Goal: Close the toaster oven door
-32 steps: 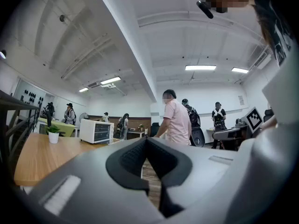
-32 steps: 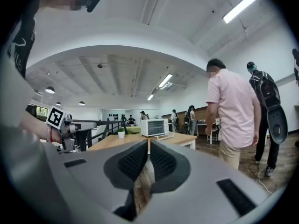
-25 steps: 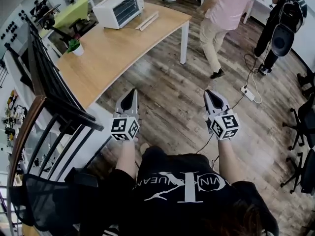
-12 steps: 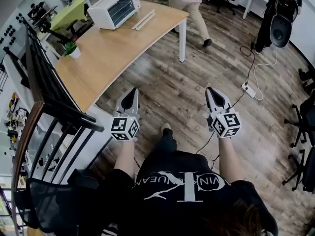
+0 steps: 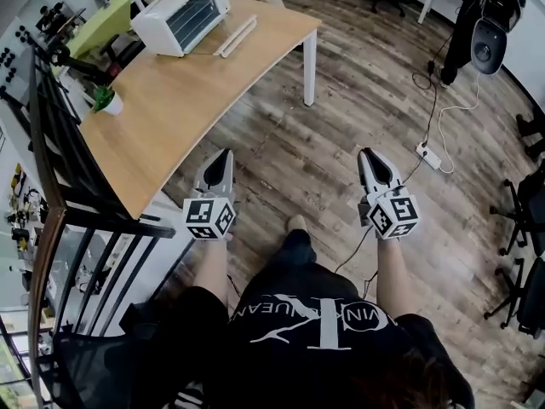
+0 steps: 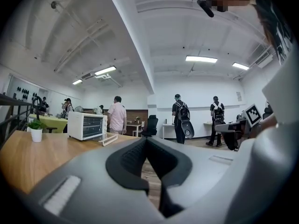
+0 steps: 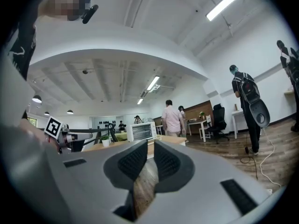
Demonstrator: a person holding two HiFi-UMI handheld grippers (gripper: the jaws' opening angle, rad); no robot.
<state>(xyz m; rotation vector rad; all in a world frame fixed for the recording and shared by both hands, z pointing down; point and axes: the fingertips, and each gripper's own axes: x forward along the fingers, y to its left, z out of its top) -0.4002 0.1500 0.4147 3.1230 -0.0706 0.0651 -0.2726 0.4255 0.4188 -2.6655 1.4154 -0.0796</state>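
The white toaster oven stands at the far end of the wooden table, its door folded down flat in front of it. It also shows far off as the toaster oven with its lowered door, and small as the toaster oven. My left gripper and right gripper hang over the floor, well short of the table. The left jaws meet at the tips. Only a thin slit shows between the right jaws. Neither holds anything.
A small potted plant sits on the table's left side. A black railing runs along the left. A cable and power strip lie on the floor at right. People stand at the room's far side, and office chairs at the right edge.
I have stepped forward, so the table and toaster oven sit slightly nearer and to the left. The person in pink has walked away past the table. Both grippers kept their pose.
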